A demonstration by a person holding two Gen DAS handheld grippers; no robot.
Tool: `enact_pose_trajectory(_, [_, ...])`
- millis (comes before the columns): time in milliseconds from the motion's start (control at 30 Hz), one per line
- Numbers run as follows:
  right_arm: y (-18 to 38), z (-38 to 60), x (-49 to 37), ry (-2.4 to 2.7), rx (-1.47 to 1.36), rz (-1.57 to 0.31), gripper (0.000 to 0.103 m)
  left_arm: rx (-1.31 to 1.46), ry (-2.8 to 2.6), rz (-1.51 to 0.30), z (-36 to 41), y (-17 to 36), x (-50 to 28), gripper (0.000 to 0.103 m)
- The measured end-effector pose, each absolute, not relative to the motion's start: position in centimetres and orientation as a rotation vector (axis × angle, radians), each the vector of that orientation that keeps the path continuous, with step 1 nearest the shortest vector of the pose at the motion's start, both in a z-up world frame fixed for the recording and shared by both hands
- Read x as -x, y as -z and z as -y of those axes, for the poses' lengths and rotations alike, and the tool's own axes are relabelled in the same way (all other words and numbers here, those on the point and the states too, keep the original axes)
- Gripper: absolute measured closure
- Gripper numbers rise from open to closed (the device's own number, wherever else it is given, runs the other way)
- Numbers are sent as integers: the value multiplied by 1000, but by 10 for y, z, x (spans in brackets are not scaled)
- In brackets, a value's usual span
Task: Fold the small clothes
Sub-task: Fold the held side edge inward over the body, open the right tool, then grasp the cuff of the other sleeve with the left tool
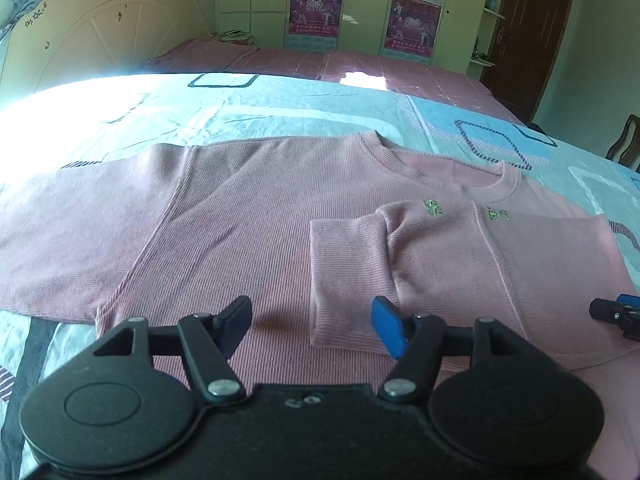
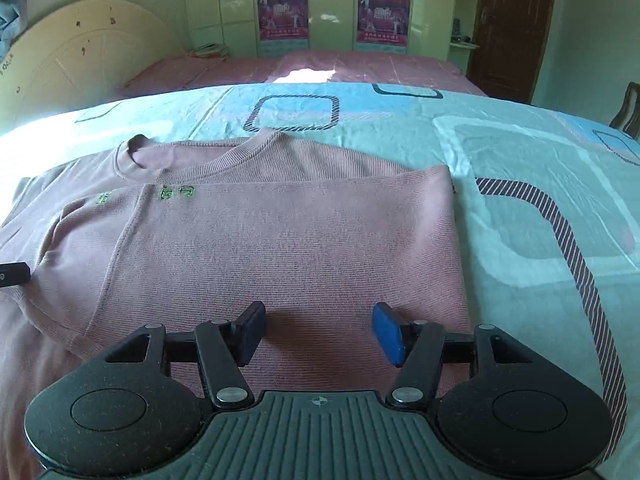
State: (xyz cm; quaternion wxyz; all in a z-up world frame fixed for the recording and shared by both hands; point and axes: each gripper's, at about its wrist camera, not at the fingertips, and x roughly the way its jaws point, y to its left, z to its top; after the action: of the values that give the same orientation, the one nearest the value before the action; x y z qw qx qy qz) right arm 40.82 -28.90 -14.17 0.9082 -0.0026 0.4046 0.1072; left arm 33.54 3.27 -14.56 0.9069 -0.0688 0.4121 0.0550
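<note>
Bedroom light glares across the patterned bedsheet [image 2: 500, 152] where the pink sweater [image 1: 240, 216] lies, right side folded in. My left gripper [image 1: 312, 326] and right gripper [image 2: 318, 330] hang wide and empty; pinching one layer could drag the fold apart.

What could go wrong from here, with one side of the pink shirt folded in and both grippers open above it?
1. The folded-in panel lies loose; grabbing the hem under the right gripper may catch only the top layer and undo the fold.
2. The left sleeve is still spread out, so folding upward now would trap it unevenly.
3. The left gripper straddles the folded sleeve cuff edge; closing there could bunch it.
</note>
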Motion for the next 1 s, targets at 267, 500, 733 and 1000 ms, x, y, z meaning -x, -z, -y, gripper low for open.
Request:
enact_pose_trajectory(267, [147,248,-396,-262,63,-850,44,182,-153,-846,-60,118,-286,34])
enact_pose_trajectory(500, [125,203,-382,-375,-27,-830,44,218,-262,-842,-117,108,-256,32])
enact_pose_trajectory(733, [114,124,-367,-482,25,-831,44,272,-316,-829,-178,112,-249,32])
enact_pose_trajectory(1000, [103,78,-384,-394,45,-798,44,301,-359,-829,-251,121,-254,32])
